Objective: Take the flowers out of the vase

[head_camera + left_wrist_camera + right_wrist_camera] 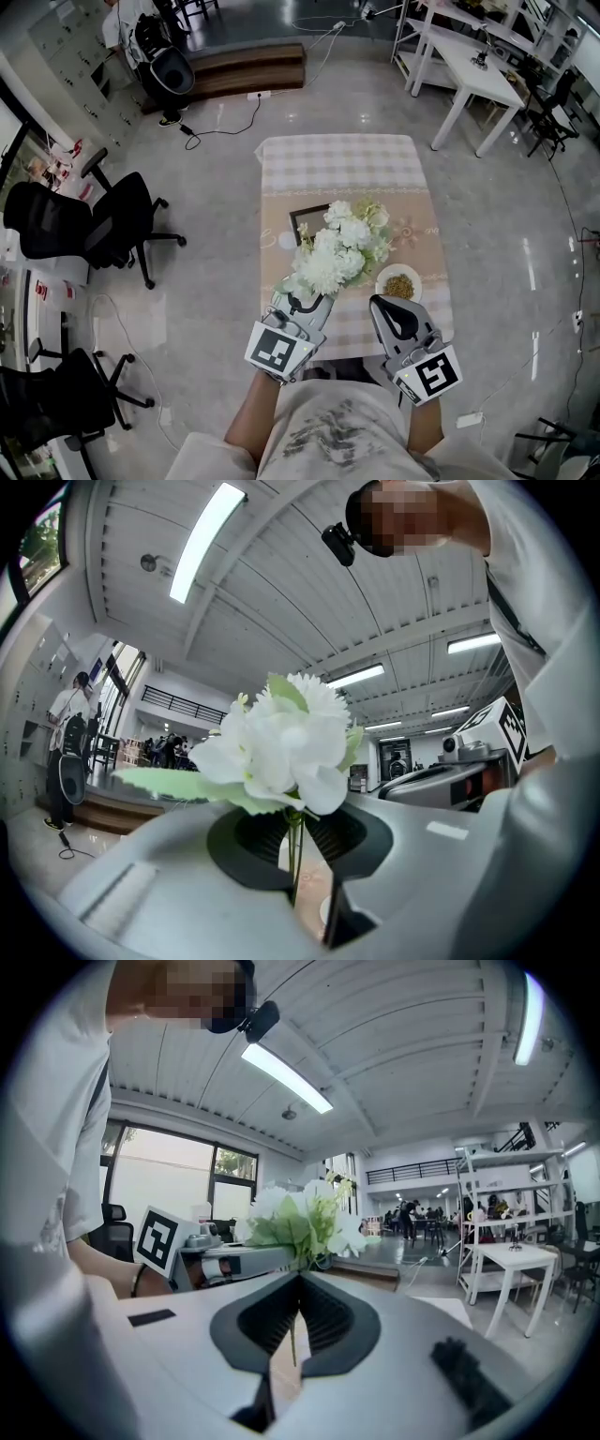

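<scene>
Big open room, glossy grey floor [487, 234]. Far left: two black office chairs [84, 225], one above the other in the head view. Centre: one small table [337, 159] under a checked cloth. On it, left to right: one dark square frame [302, 217], lying flat and partly hidden by blooms; one bunch of white flowers [339, 248] with pale green leaves over the middle of the table; one white bowl [383, 281] just right of the bunch, with brownish-green bits in it. What the bunch stands in can't be seen under the blooms.

Left gripper [305, 302] sits at the lower-left end of the bunch, at the near table edge. In its own view the jaws stand narrow, clamped on a few thin green stems [296, 855], with a white bloom and a leaf right above them.

Right gripper [392, 314] is beside the bowl, apart from the bunch. Its jaws are nearly together, and a thin green stalk [294, 1340] shows in the slit. Can't tell if it's pinched.

Upper right: one white table [478, 70].
</scene>
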`<move>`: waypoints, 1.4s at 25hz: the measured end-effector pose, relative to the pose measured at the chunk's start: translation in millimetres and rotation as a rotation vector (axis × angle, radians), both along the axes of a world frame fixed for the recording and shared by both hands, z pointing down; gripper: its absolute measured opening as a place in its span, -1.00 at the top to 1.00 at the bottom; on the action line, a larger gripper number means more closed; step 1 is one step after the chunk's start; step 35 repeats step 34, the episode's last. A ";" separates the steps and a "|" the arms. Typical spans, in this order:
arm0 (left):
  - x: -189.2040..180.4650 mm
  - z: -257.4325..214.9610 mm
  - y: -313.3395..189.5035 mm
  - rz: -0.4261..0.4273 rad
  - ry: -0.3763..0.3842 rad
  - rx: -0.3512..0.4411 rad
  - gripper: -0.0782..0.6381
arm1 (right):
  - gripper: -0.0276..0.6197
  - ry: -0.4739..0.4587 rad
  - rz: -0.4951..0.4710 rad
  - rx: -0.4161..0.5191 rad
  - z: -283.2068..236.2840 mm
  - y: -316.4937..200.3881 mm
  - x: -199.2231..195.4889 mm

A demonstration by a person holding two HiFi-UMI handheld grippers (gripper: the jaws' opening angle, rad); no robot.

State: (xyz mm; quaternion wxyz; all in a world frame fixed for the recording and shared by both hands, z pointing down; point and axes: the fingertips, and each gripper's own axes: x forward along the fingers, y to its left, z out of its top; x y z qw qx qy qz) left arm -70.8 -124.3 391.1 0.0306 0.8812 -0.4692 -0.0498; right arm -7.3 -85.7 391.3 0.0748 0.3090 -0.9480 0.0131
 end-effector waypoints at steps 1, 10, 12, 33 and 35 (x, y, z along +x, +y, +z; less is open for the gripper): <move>-0.6 1.3 1.3 -0.001 0.002 -0.008 0.61 | 0.86 0.001 -0.002 0.000 0.4 -0.1 -1.0; -7.5 4.6 7.2 -0.014 -0.013 0.017 0.62 | 0.86 -0.001 -0.026 -0.003 -0.3 2.0 -7.5; -8.4 5.7 7.7 -0.013 -0.010 0.015 0.61 | 0.86 -0.001 -0.029 -0.004 0.2 2.2 -9.3; -6.4 12.5 14.9 -0.006 -0.006 -0.002 0.61 | 0.86 0.002 -0.037 0.003 1.8 7.8 -11.7; -6.2 13.6 15.5 -0.005 -0.003 -0.010 0.61 | 0.86 0.003 -0.037 0.003 3.0 8.1 -11.8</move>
